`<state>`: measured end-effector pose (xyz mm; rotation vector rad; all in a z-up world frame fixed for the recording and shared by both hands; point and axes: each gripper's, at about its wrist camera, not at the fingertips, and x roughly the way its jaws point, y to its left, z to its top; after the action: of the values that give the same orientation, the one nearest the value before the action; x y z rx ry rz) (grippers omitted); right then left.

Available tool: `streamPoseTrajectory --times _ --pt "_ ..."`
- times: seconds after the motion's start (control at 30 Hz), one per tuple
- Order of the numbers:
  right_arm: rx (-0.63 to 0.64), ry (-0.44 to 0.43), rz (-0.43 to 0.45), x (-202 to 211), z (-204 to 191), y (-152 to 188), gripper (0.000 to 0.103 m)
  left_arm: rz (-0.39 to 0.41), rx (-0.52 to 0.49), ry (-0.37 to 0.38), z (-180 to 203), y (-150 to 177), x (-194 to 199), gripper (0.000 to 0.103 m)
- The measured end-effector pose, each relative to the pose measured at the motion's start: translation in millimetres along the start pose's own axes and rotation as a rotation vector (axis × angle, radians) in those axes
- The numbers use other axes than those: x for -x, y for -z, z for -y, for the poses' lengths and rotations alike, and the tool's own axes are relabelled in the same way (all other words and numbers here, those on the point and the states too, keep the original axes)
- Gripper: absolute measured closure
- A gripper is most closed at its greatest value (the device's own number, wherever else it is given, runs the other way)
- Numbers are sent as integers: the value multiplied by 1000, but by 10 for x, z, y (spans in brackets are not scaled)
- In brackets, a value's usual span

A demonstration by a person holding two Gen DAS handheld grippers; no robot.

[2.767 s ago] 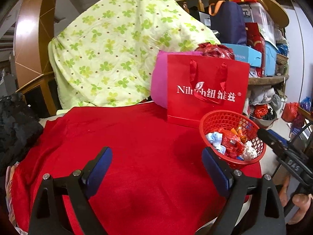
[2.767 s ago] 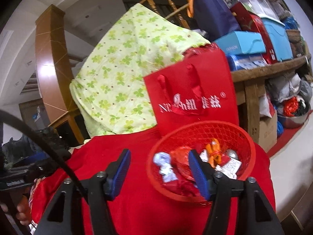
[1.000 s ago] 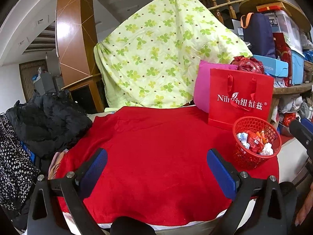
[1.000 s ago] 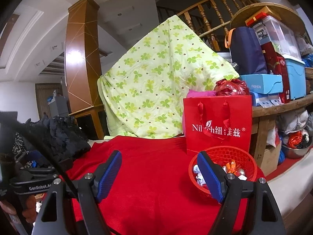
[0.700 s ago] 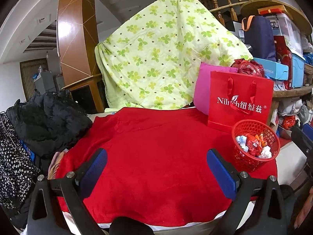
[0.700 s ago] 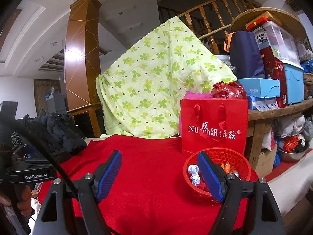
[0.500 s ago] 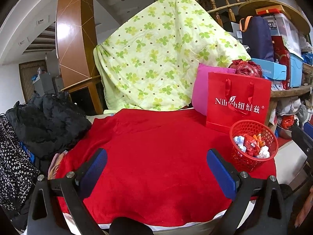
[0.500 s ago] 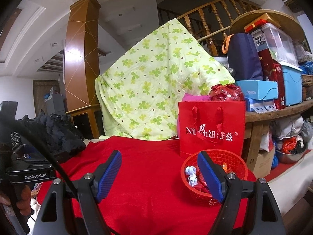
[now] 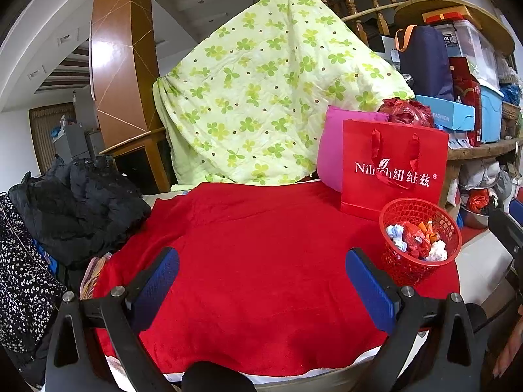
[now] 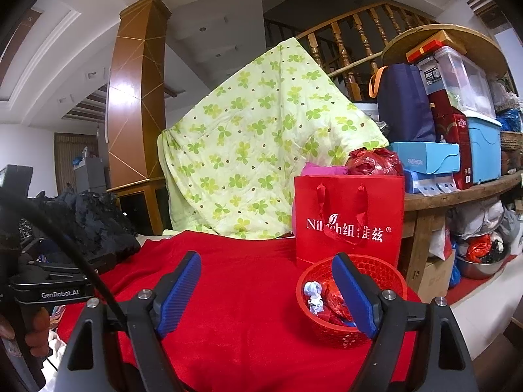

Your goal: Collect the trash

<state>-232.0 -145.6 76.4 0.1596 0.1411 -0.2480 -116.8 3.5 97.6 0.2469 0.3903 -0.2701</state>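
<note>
Red basket (image 9: 420,240) of wrappers on red cloth (image 9: 261,277); left view shows all its contents, right view part. Left gripper (image 9: 261,289) and right gripper (image 10: 268,294): jaws wide apart, empty. Right view alone shows the hand (image 10: 32,330) on the left tool.

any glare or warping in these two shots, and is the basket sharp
Left wrist view: heavy fisheye bending with dark corners, a bright glare patch on the wooden pillar, basket sharp. Right wrist view: same curved edges, softer sheen on the pillar, basket clear but partly behind one of the fingers.
</note>
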Motion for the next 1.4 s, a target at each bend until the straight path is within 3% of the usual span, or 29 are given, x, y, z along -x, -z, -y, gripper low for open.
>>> streamPoseTrajectory --times 1.4 --pt "14 13 33 133 -70 -15 17 -4 -35 29 7 60 30 2"
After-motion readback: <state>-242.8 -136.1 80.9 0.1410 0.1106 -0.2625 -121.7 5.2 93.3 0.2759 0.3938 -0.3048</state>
